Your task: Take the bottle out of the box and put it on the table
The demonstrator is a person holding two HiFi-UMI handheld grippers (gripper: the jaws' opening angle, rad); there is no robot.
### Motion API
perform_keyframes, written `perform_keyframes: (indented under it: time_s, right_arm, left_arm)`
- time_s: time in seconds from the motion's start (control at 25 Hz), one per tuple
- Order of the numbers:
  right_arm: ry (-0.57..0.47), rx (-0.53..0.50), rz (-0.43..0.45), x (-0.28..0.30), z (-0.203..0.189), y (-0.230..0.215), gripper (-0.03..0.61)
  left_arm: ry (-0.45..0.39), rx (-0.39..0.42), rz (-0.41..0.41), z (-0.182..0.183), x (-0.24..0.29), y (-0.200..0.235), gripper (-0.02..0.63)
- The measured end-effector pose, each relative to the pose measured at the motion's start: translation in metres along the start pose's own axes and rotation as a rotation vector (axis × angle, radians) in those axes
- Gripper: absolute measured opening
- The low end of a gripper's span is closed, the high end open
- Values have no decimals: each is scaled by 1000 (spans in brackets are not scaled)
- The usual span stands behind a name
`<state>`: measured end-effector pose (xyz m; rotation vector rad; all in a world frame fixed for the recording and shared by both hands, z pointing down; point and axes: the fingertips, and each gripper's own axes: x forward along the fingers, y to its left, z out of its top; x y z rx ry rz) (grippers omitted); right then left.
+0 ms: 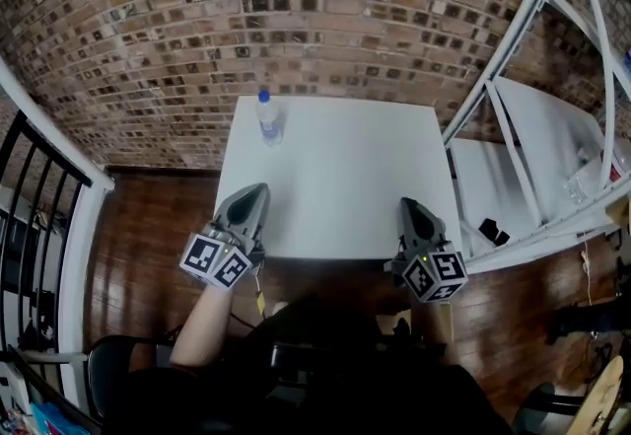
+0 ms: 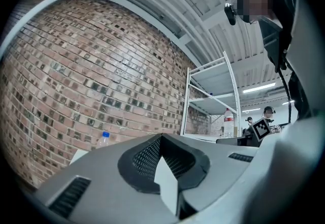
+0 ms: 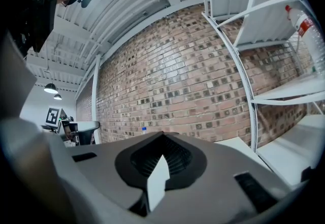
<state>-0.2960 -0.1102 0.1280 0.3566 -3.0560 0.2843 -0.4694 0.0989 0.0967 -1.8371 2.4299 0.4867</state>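
A clear plastic bottle with a blue cap stands upright at the far left corner of the white table. In the left gripper view the bottle shows low at the left before the brick wall. In the right gripper view only the blue cap of the bottle peeks over the jaws. My left gripper rests at the table's near left edge, shut and empty. My right gripper is at the near right edge, also shut with nothing in it. Both point toward the wall. No box is in view.
White metal shelving stands right of the table, with a small black object on a low shelf and a red-labelled bottle higher up. A brick wall runs behind the table. A black railing is at the left.
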Motion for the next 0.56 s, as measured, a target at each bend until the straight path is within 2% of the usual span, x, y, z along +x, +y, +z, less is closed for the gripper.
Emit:
perform_keyframes:
  time_s: [0.28,0.56]
  right_arm:
    - [-4,-3,10,4,-2,6,0]
    - [-11,-6,15,2,-5,8,0]
  left_arm:
    - [-10,5,4,5,-4,0,2]
    - [3,5,21,-5,-9,0,2]
